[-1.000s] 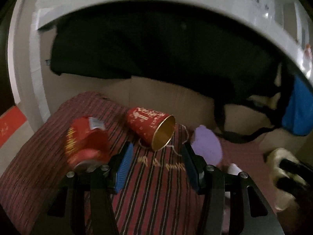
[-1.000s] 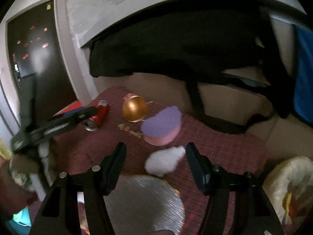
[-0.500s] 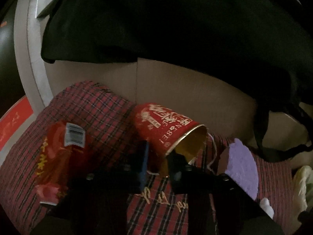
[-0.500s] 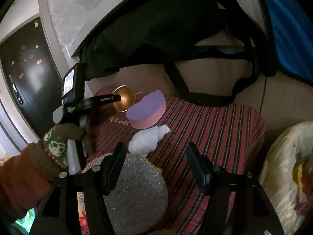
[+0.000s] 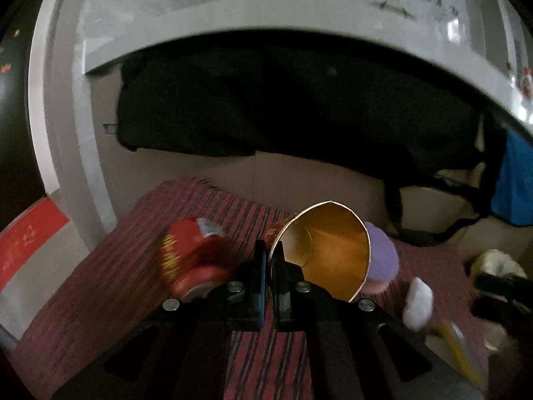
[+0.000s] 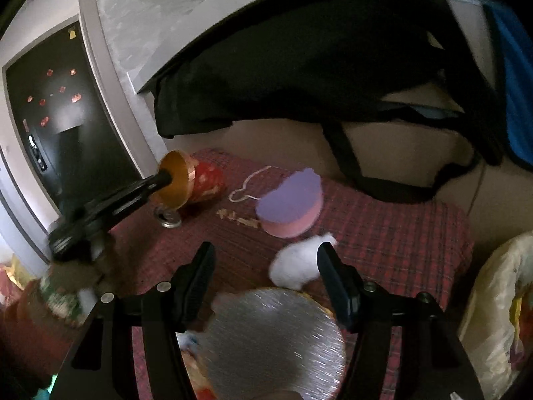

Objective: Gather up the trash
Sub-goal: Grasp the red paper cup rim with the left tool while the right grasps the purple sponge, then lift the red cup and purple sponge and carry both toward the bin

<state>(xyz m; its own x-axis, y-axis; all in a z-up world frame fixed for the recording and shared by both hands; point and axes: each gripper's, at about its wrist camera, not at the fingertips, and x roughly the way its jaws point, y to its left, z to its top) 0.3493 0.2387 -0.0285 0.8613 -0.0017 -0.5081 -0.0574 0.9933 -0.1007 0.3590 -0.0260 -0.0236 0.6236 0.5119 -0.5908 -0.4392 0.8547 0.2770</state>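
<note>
My left gripper (image 5: 270,260) is shut on the rim of a red paper cup with a gold inside (image 5: 328,250) and holds it lifted above the red plaid cloth (image 5: 100,293). From the right wrist view the same cup (image 6: 190,180) hangs on the left gripper (image 6: 163,177) above a crushed red can (image 6: 168,218). The can (image 5: 193,260) lies left of the cup. My right gripper (image 6: 263,266) is open and empty, with a white crumpled tissue (image 6: 299,261) between its fingers.
A purple and pink sponge (image 6: 289,203) lies on the cloth behind the tissue. A silver round board (image 6: 273,340) sits below the right gripper. A cream plastic bag (image 6: 499,316) stands at the right. Black bags (image 6: 316,66) hang over cardboard at the back.
My left gripper closed on the cup's rim and lifted the cup off the cloth. The right gripper shifted a little and stayed open.
</note>
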